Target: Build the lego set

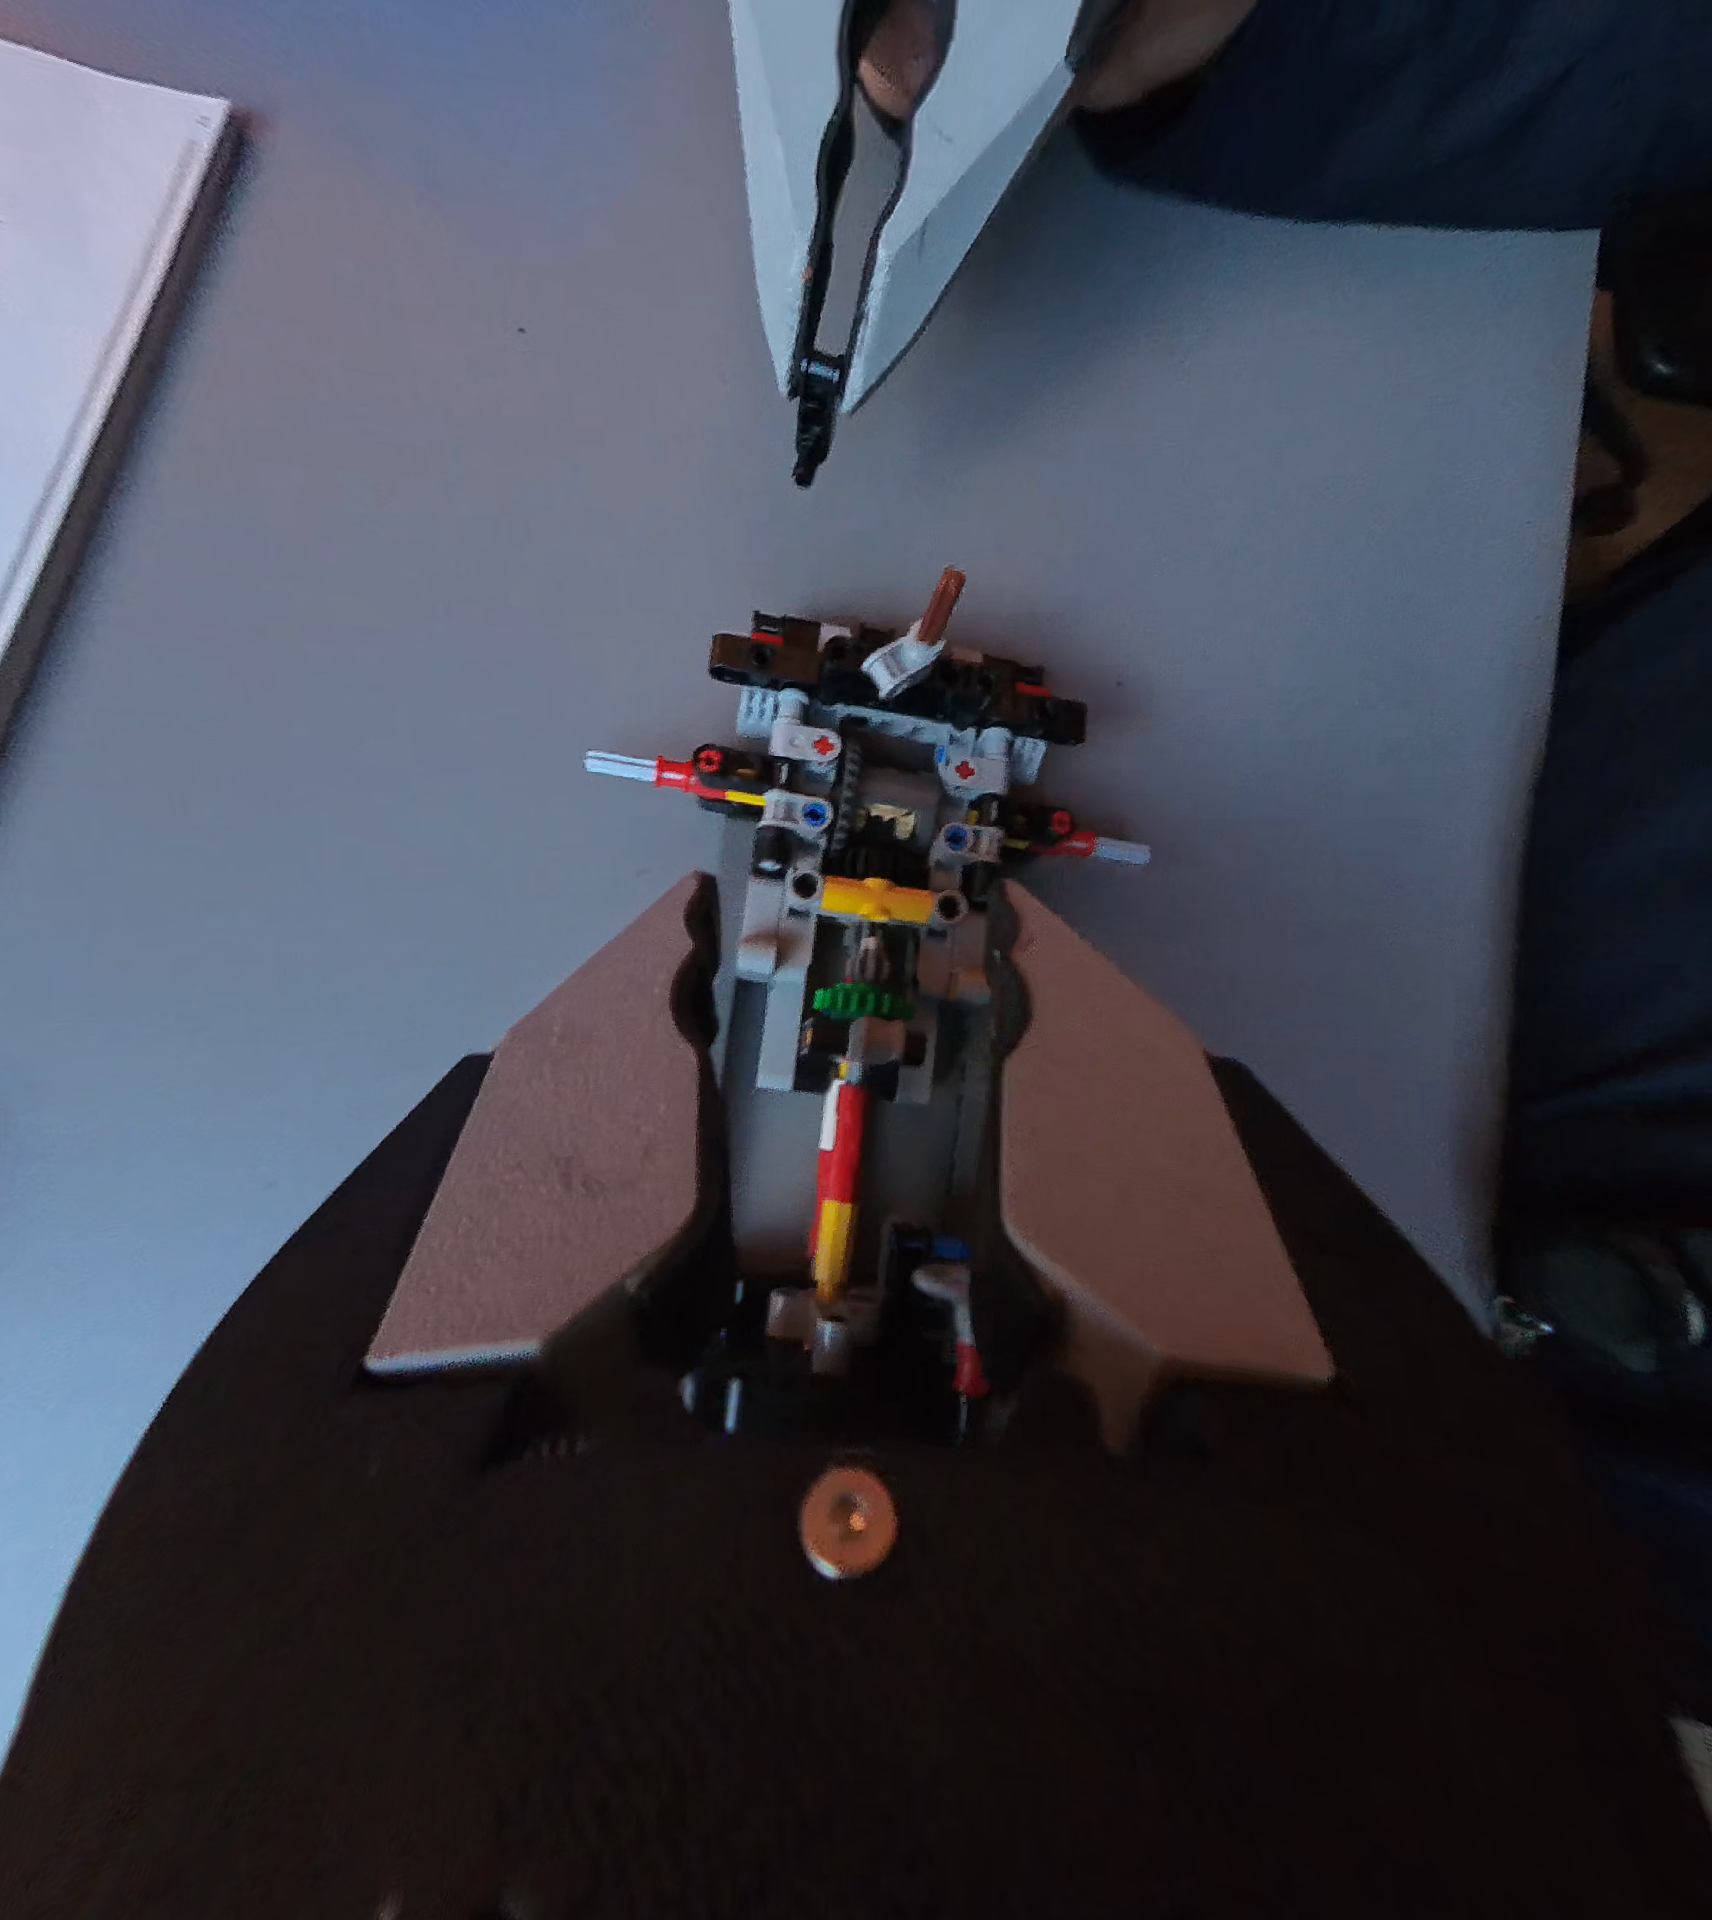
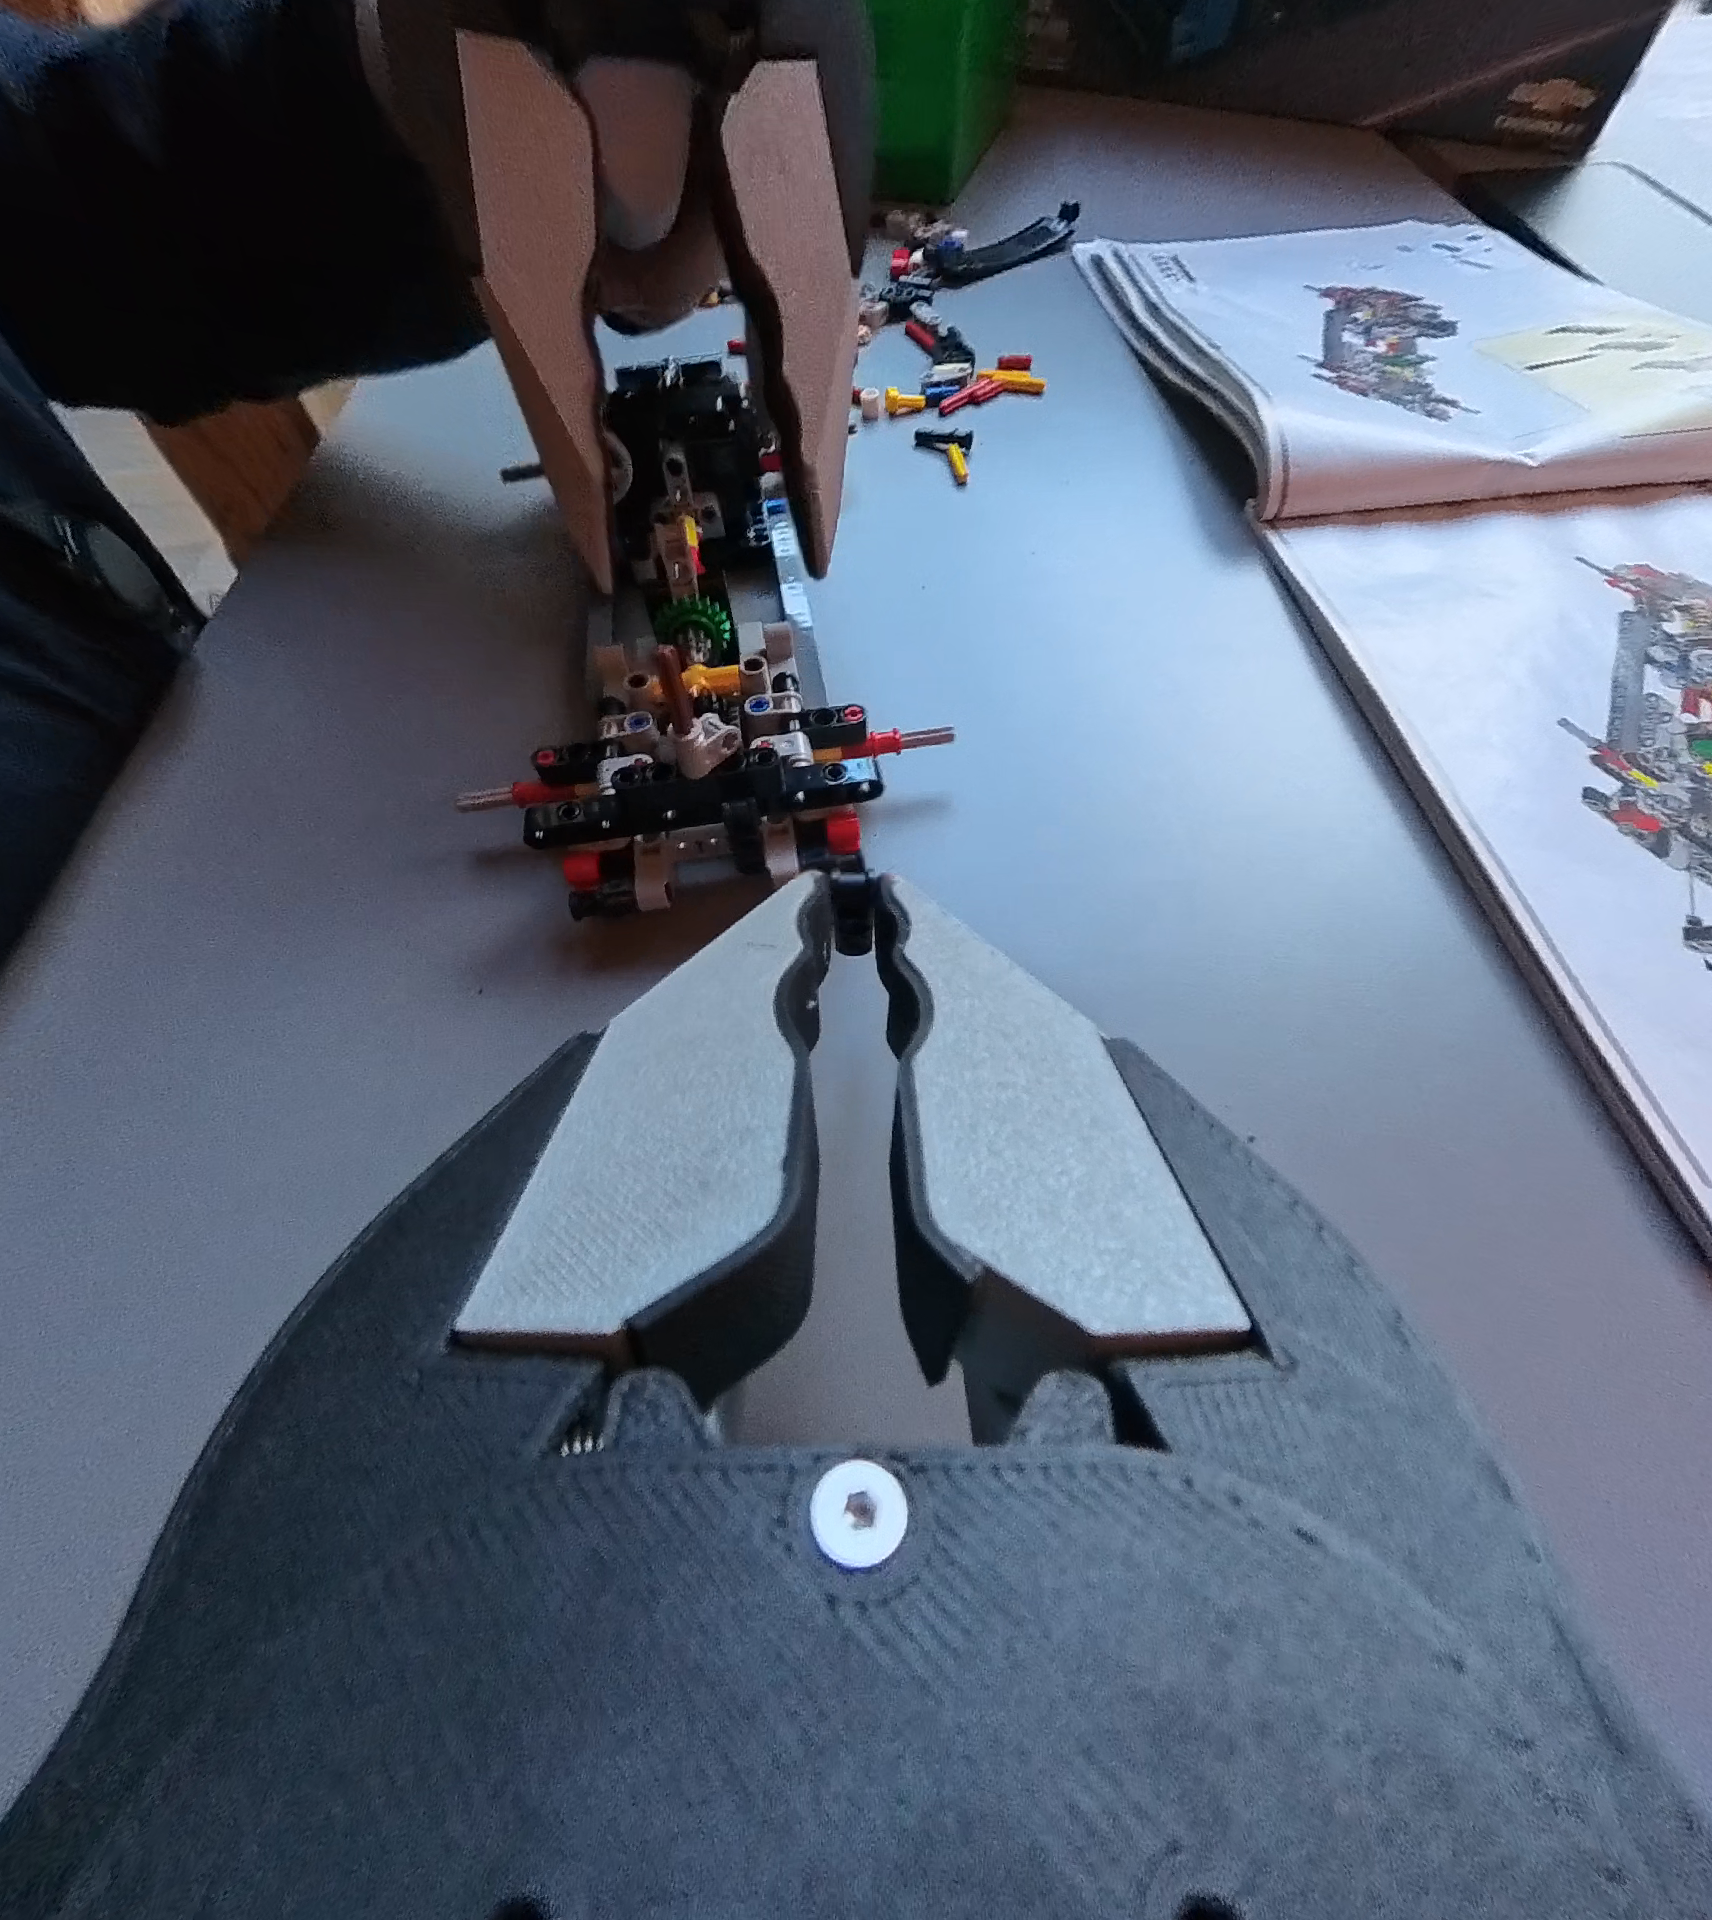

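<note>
In the left wrist view, a long brick-built chassis [image 1: 867, 935] of grey, black, red and yellow technic parts lies flat on the grey table [image 1: 312, 727], its long axis running straight away along the line of the fingers, with the wide black cross-beam end and a brown axle [image 1: 943, 603] pointing away. The left gripper [image 1: 857, 914] straddles the near half: its brown fingers [image 1: 603, 1122] stand on either flank of the frame, close against its sides, though whether the pads press is not clear. Beyond the far end hangs the right gripper [image 1: 816, 416], pinching a small black connector pin [image 1: 810, 436] that points down at the model, well apart from it. An open instruction booklet [image 1: 21, 416] lies to the left. In the right wrist view, the chassis [image 2: 696, 748] stretches away from the camera, cross-beam end nearest. The right gripper [image 2: 852, 914] has its grey fingers [image 2: 727, 1039] closed on the black pin [image 2: 852, 914], held lengthwise just beside the model's near right corner. Loose parts [image 2: 945, 353] and booklets [image 2: 1558, 727] lie farther off.
</note>
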Motion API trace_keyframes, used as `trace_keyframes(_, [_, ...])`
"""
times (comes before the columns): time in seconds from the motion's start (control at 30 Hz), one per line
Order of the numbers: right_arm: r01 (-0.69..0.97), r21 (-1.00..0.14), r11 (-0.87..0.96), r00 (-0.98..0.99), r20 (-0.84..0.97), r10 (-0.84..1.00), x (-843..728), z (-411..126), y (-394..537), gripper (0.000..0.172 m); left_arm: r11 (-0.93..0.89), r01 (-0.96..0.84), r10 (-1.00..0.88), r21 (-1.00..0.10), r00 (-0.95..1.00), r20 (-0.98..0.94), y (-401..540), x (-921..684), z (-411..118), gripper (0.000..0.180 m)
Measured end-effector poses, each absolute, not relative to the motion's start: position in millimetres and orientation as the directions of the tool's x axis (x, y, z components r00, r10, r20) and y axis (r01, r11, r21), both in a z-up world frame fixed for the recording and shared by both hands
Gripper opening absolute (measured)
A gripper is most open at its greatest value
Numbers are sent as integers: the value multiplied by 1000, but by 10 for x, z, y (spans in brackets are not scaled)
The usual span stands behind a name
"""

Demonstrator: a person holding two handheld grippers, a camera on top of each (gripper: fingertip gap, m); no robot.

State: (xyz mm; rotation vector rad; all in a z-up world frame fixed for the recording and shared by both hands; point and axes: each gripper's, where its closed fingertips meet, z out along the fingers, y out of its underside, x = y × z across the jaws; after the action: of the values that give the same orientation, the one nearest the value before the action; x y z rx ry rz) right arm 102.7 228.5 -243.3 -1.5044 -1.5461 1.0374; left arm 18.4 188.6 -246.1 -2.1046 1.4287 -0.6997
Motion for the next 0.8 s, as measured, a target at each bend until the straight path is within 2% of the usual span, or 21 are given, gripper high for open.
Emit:
trace_keyframes(0.13, [339,-938,-70,27,-64,998,1067,-2328,2426,5,-304,-651,-936,-695,339,92,1994,1,-2458,40])
trace_keyframes(0.23, [288,-949,-131,96,-107,990,1108,-2268,2566,5,-298,-603,-928,-740,366,76,2103,-165,-2423,39])
trace_keyframes(0.37, [249,-947,-202,159,-166,973,1151,-2242,2719,5,-275,-492,-906,-826,419,52,2272,-415,-2313,34])
trace_keyframes(0.43, [232,-950,-207,202,-161,966,1174,-2228,2807,4,-289,-424,-890,-858,450,78,2350,-567,-2274,25])
trace_keyframes(0.57, [219,-952,-215,256,-156,954,1191,-2225,2943,5,-440,-335,-791,-833,584,183,2564,-973,-2347,23])
trace_keyframes(0.63, [219,-951,-219,260,-160,952,1174,-2228,2986,4,-521,-230,-716,-822,643,274,2657,-1132,-2356,19])
trace_keyframes(0.73, [222,-948,-227,252,-169,953,1128,-2235,3037,4,-619,-31,-675,-784,530,512,2614,-1103,-2209,18])
trace_keyframes(0.8, [223,-949,-225,243,-169,955,1090,-2233,3063,5,-637,53,-676,-769,442,590,2572,-1050,-2089,14])
